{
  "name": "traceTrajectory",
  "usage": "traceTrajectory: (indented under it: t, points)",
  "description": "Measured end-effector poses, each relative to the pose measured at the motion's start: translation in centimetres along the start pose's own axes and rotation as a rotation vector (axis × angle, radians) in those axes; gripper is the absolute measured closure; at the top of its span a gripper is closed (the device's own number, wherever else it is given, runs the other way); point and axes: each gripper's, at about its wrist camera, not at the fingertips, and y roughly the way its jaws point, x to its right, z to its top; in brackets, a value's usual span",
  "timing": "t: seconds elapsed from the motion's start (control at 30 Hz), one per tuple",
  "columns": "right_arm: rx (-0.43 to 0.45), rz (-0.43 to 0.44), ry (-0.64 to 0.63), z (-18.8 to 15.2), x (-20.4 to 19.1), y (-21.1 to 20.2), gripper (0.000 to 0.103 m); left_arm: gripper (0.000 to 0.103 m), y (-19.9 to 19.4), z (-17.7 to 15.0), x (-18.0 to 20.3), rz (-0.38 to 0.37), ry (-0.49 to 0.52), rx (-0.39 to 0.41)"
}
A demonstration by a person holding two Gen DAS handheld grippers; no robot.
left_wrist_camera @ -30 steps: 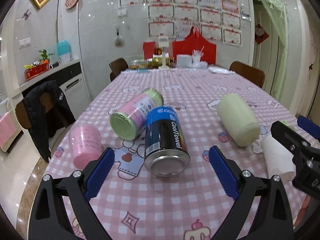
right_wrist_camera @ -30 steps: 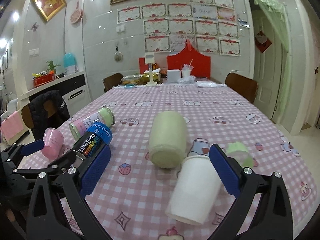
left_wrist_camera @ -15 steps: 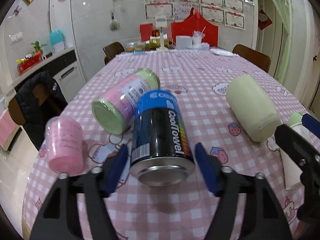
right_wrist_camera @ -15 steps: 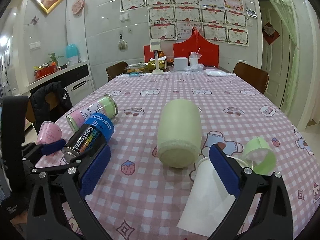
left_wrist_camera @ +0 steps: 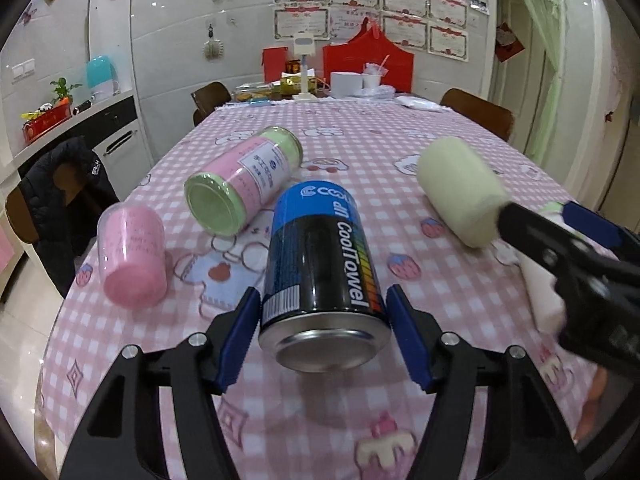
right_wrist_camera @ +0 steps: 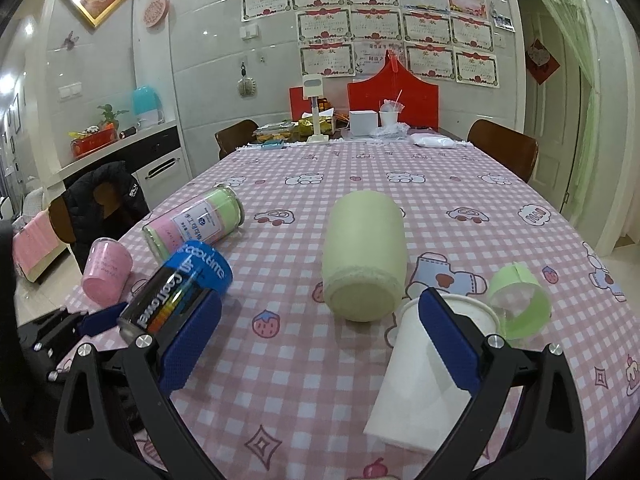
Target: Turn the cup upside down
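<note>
A black and blue CoolTowel can (left_wrist_camera: 320, 272) lies on its side on the pink checked tablecloth (left_wrist_camera: 400, 160). My left gripper (left_wrist_camera: 322, 344) has its blue pads closed against both sides of the can's near end. The can also shows in the right wrist view (right_wrist_camera: 176, 292). A white paper cup (right_wrist_camera: 424, 372) lies on its side, mouth away, between the fingers of my right gripper (right_wrist_camera: 320, 340), which is open; the right pad overlaps the cup. The cup shows blurred in the left wrist view (left_wrist_camera: 544, 292).
A pink cup (left_wrist_camera: 132, 256) lies left of the can. A pink and green jar (left_wrist_camera: 244, 184) lies behind it. A pale green cylinder (right_wrist_camera: 364, 260) lies mid-table. A green ring (right_wrist_camera: 520, 300) sits at the right. Clutter stands at the far end (right_wrist_camera: 360, 124).
My left gripper has moved forward and closed its pads onto the CoolTowel can. My right gripper has moved further over the white cup and stays open.
</note>
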Motion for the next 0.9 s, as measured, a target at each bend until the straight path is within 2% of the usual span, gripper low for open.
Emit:
traceTrajectory:
  t: [0.33, 0.53, 0.67, 0.9]
  points:
    - [-0.032, 0.014, -0.026, -1.0, -2.1, -1.9, 0.008, 0.038, -3.0, -2.5, 1.6, -0.059, 0.036, 0.004]
    - [-0.056, 0.016, -0.02, -0.9, -2.5, -2.0, 0.008, 0.038, -2.9, -2.7, 0.1, -0.127, -0.045, -0.016]
    - [-0.056, 0.037, -0.003, -0.5, -2.5, -2.4, 0.008, 0.032, -4.1, -2.5, -0.9, -0.133, -0.082, 0.026]
    - [-0.096, 0.119, 0.047, 0.6, -3.0, -2.0, 0.008, 0.032, -5.8, -2.0, -3.0, -0.13, -0.122, 0.074]
